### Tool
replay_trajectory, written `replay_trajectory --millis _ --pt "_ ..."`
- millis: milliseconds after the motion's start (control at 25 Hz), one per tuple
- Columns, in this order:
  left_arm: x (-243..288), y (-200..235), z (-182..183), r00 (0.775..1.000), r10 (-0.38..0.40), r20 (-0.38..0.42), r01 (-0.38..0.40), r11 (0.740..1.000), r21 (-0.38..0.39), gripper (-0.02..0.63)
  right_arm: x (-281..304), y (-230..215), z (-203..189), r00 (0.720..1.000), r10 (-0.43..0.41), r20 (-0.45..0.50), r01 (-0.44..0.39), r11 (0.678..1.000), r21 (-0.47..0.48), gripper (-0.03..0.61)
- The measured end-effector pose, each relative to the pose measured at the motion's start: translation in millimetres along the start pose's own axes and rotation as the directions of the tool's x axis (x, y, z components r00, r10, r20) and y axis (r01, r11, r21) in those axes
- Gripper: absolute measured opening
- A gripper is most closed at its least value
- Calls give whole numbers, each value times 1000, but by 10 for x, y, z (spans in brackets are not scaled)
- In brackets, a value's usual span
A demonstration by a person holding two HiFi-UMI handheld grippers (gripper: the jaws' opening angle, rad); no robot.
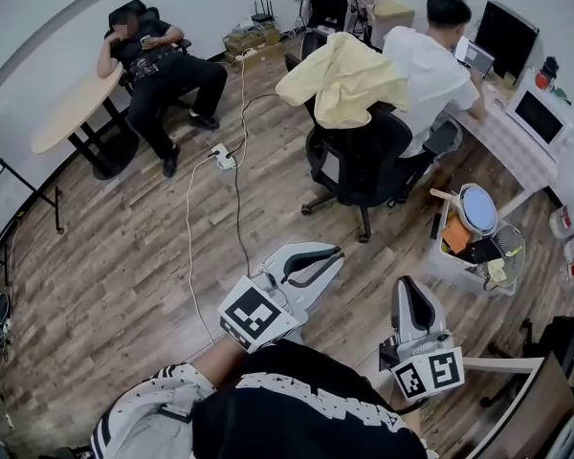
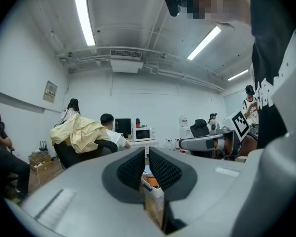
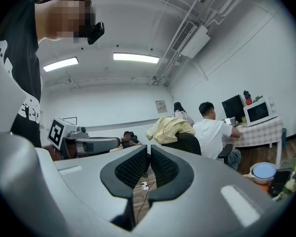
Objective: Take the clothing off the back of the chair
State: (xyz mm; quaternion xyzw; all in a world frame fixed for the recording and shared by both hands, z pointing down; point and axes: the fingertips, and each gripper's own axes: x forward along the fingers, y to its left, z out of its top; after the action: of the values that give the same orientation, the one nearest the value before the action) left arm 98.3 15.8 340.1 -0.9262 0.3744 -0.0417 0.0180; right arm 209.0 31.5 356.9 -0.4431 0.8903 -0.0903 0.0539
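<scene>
A pale yellow garment (image 1: 349,79) is draped over the back of a black office chair (image 1: 364,161) across the room. It also shows as the yellow garment (image 2: 81,132) in the left gripper view, and as the yellow garment (image 3: 170,128) on the chair (image 3: 187,143) in the right gripper view. My left gripper (image 1: 338,253) and right gripper (image 1: 408,283) are held level near my body, well short of the chair. The left gripper (image 2: 146,151) is shut and holds nothing. The right gripper (image 3: 149,148) shows only a thin slit between its pads, with nothing in it.
A person in a white shirt (image 1: 426,70) sits at a desk just past the chair. Another person (image 1: 158,65) lounges at the back left beside a round table (image 1: 72,108). A power strip (image 1: 223,157) with cables lies on the wood floor. A white crate (image 1: 440,256) stands at the right.
</scene>
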Motion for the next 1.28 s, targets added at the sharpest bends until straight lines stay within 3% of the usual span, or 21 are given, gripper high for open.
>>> replay_trajectory --millis 560,1280 --pt "224 751 -40 1000 9 15 -8 1000 -29 3 762 -138 47 1000 -3 -18 3 1000 -28 45" --pt "242 1670 -168 1000 -17 16 18 1000 -22 72 1579 -51 -6 997 -72 -36 71 997 -38 112"
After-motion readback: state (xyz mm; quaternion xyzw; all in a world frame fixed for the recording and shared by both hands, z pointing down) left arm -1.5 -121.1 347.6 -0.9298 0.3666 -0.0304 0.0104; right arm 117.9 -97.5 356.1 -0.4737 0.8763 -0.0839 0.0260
